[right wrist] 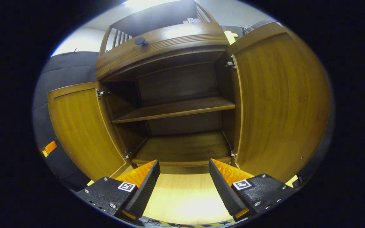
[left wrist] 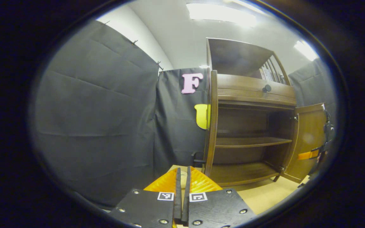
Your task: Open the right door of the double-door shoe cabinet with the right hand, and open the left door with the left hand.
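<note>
Already both doors of the shoe cabinet point(right wrist: 169, 95) are seen swung open: the right door point(right wrist: 280, 101) and the left door point(right wrist: 81, 133) stand wide, with 2 bare shelves point(right wrist: 176, 109) exposed between them. The task is judged essentially complete; only withdrawal seems called for. The right hand-held gripper point(right wrist: 184, 180) is spread wide and holds nothing, in front of the cabinet. The left hand-held gripper point(left wrist: 182, 190) is closed almost flush on nothing, beside the left door's edge point(left wrist: 212, 126). A pale wooden floor point(right wrist: 185, 196) and black cloth walls point(left wrist: 100, 120) surround the cabinet.
</note>
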`<action>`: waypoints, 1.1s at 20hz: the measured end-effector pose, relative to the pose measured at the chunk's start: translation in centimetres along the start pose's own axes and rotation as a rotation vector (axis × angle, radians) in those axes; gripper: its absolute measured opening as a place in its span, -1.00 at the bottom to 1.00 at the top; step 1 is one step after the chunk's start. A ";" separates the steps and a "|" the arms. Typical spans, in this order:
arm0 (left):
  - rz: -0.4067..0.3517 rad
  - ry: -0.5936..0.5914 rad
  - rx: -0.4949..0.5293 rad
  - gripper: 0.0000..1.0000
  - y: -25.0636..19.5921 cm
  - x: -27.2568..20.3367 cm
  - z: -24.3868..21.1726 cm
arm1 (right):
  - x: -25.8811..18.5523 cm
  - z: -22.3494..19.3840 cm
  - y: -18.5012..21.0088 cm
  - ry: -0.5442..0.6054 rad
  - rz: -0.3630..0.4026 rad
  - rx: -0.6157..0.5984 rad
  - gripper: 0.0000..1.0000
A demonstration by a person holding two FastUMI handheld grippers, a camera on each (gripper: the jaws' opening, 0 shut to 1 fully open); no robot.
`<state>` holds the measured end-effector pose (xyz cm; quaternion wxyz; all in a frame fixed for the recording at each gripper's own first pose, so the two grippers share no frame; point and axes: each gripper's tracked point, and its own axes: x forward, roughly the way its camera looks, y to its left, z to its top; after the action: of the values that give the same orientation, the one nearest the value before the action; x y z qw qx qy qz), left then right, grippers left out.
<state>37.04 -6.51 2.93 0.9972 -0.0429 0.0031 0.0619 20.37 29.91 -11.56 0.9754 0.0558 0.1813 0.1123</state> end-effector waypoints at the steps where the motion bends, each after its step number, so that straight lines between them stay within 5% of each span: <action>1: 0.010 -0.007 0.012 -0.99 0.0 -0.5 0.1 | -0.4 0.2 -0.3 -0.008 0.008 -0.005 0.91; 11: 0.065 -0.047 -0.081 -0.87 -3.9 -1.6 2.3 | -7.4 3.0 -5.8 -0.094 0.027 -0.089 0.91; 18: 0.182 -0.127 -0.049 0.92 -3.7 -1.7 4.2 | -11.8 3.9 -10.1 -0.159 0.020 -0.101 0.91; 22: 0.087 -0.140 -0.073 0.93 -6.9 -1.6 4.5 | -13.6 4.6 -12.9 -0.207 -0.035 -0.069 0.92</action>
<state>36.32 -13.12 7.98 0.9891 -0.0744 -0.0670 0.1080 12.27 13.86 -4.63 0.9920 0.0305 0.0767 0.0952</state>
